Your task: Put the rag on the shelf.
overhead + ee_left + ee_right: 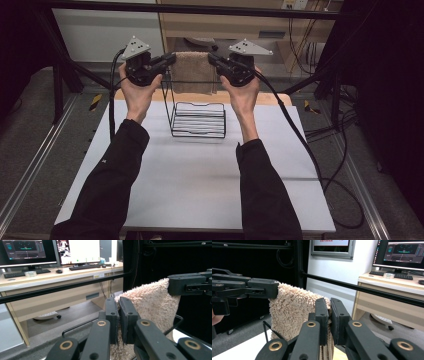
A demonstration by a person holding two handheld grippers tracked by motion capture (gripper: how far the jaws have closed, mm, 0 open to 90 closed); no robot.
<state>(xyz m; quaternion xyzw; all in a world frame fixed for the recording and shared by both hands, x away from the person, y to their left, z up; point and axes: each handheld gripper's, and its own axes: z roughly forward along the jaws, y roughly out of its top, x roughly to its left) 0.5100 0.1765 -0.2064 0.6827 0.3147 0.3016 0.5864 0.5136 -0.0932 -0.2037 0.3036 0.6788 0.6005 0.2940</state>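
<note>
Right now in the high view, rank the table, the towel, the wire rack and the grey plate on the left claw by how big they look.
1. Table
2. Wire rack
3. Towel, close to the rack, and it hangs farther back, so this order is unsure
4. Grey plate

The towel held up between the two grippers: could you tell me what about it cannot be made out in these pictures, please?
- High view: the towel top corners sit behind the left gripper and right gripper.
- Left gripper view: its lower edge is cut off by the frame and the jaws.
- Right gripper view: the lower edge is likewise cut off.
- High view: whether the towel touches the wire rack is unclear.
</note>
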